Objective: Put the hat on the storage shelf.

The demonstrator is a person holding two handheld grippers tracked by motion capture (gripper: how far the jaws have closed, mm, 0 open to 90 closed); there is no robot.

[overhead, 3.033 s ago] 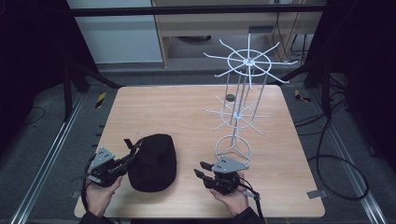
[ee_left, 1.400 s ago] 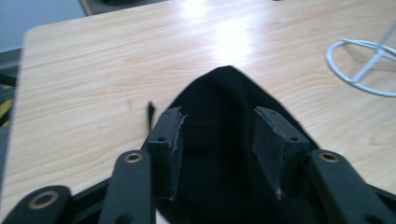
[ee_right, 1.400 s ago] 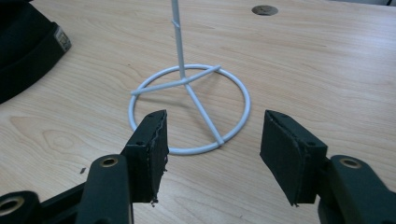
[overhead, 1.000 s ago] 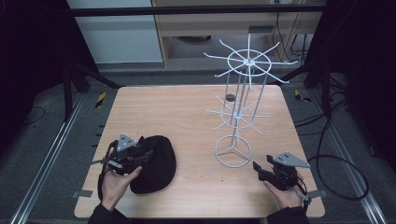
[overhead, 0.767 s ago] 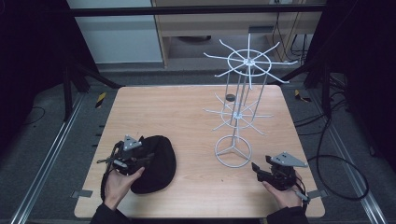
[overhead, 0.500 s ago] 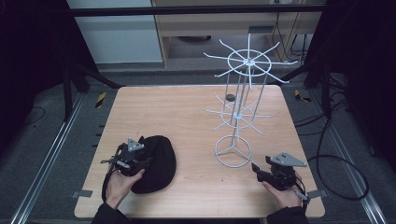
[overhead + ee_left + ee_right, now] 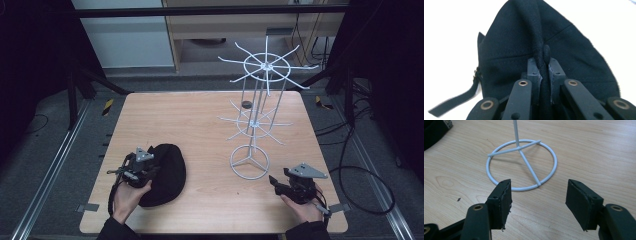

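A black cap (image 7: 170,172) lies on the front left of the wooden table (image 7: 200,115). In the left gripper view the cap (image 7: 524,37) has a ridge of fabric bunched up between the jaws. My left gripper (image 7: 156,169) has just been closing and is now shut (image 7: 543,67) on that fold. A white wire display rack (image 7: 255,120) stands right of centre. My right gripper (image 7: 274,181) rests near the front right corner, open (image 7: 539,195), with bare table between its pads and the rack's base ring (image 7: 521,162) just ahead of it.
A small dark round object (image 7: 246,104) lies on the table behind the rack. The rack's spokes (image 7: 267,65) spread wide at the top and at mid height. A loose strap (image 7: 454,105) trails from the cap's edge.
The left gripper slid right onto the cap and its jaws closed on a fold of fabric. The right gripper moved from the rack's base towards the front right corner, then kept still.
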